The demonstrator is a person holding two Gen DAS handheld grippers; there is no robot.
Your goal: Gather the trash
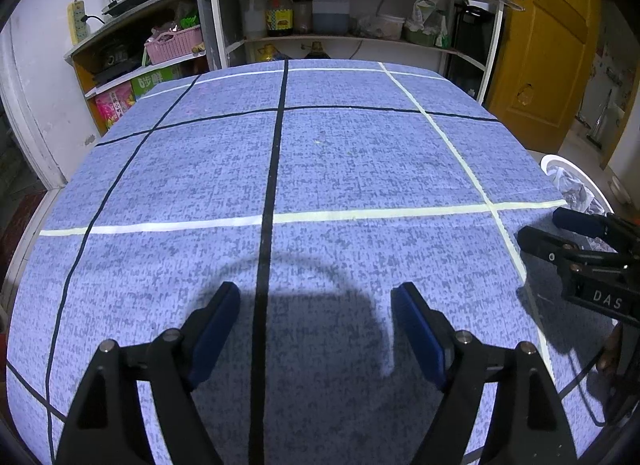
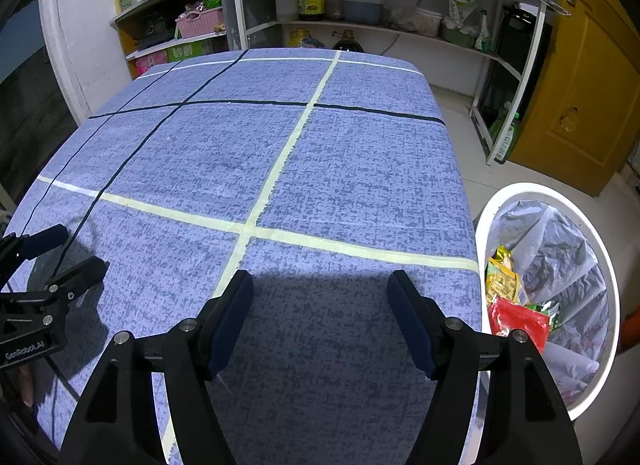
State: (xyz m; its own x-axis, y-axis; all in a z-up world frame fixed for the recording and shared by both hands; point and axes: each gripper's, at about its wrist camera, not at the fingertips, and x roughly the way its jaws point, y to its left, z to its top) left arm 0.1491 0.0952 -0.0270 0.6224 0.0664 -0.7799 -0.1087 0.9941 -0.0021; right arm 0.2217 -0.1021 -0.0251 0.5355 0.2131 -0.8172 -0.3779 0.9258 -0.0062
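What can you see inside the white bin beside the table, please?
The bin holds a plastic liner with a red wrapper and yellow packets. Anything beneath them is covered.

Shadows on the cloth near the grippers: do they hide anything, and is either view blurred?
Left wrist view: sharp, left gripper shadow on bare tablecloth, fisheye bends the tape lines. Right wrist view: sharp, right gripper shadow hides nothing; bin well lit.

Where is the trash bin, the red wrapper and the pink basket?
trash bin (image 2: 532, 187): right wrist view, on its white rim.
red wrapper (image 2: 518, 321): right wrist view, middle of the wrapper.
pink basket (image 1: 176, 45): left wrist view, front wall.
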